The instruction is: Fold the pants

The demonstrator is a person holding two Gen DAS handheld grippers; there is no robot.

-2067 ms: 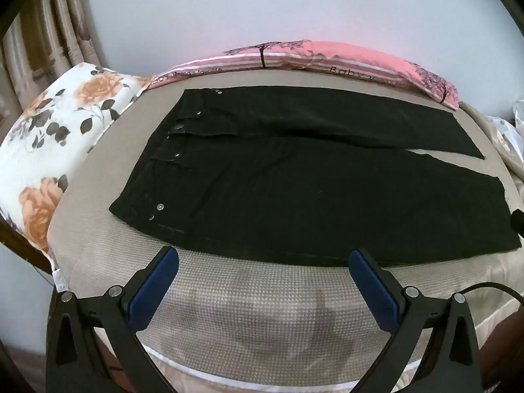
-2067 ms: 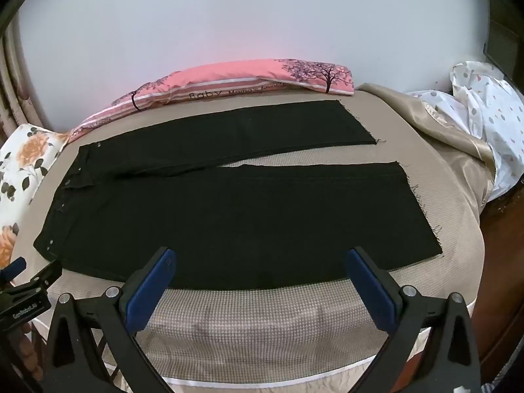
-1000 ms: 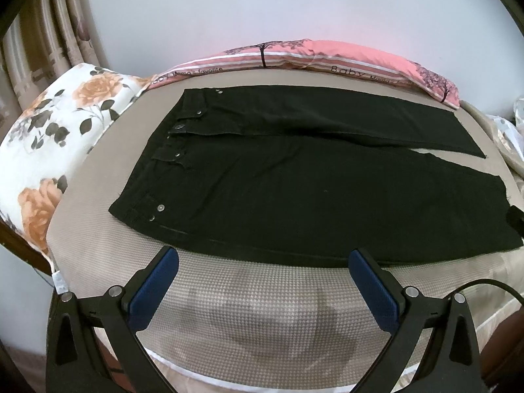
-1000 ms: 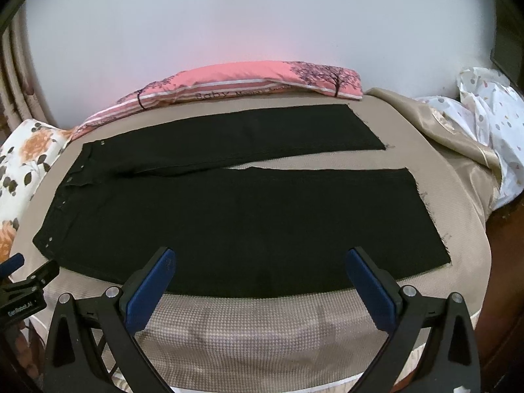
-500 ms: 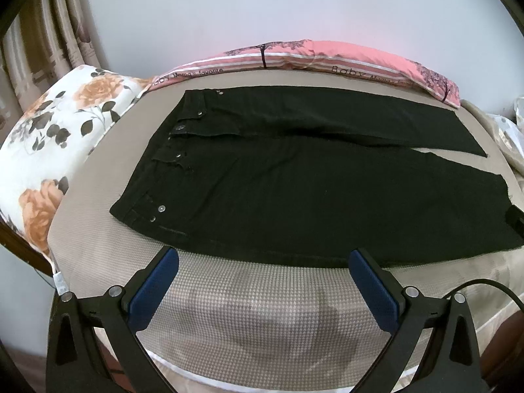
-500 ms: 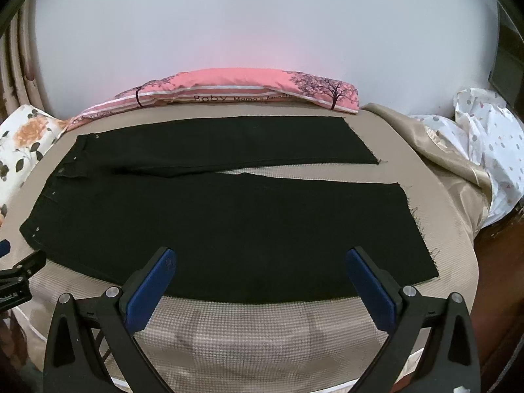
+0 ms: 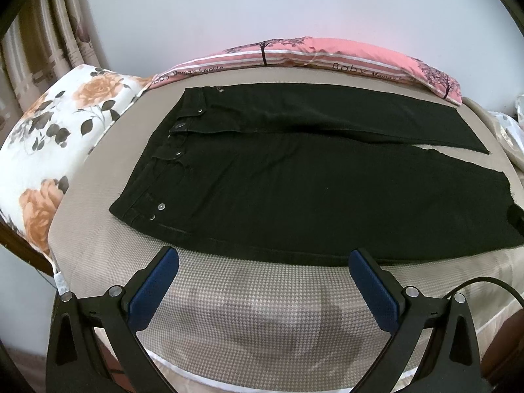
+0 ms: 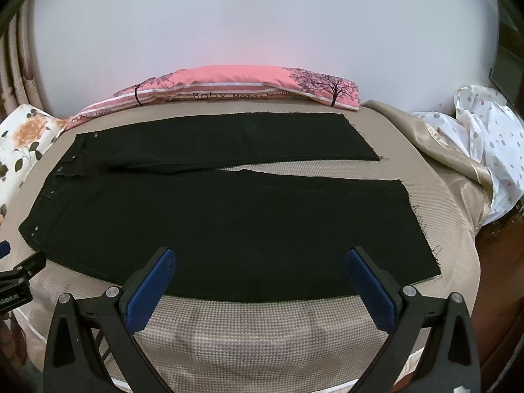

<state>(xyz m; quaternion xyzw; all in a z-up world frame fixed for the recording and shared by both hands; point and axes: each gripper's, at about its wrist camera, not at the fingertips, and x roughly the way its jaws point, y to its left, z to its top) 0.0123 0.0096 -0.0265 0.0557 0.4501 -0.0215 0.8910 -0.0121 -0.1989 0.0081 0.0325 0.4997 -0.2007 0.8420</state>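
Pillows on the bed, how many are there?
2: a flowered pillow at the waistband end of the pants, and a pink pillow along the wall. Others may be hidden.

Ahead of your left gripper the pants lie flat on the bed, waistband to its left, legs running off to its right. Beyond them a long pillow lies along the wall; a flowered pillow sits far left. Your right gripper hovers over the near leg's edge, with both hems ahead to its right. A crumpled sheet lies far right, off the bed's end.
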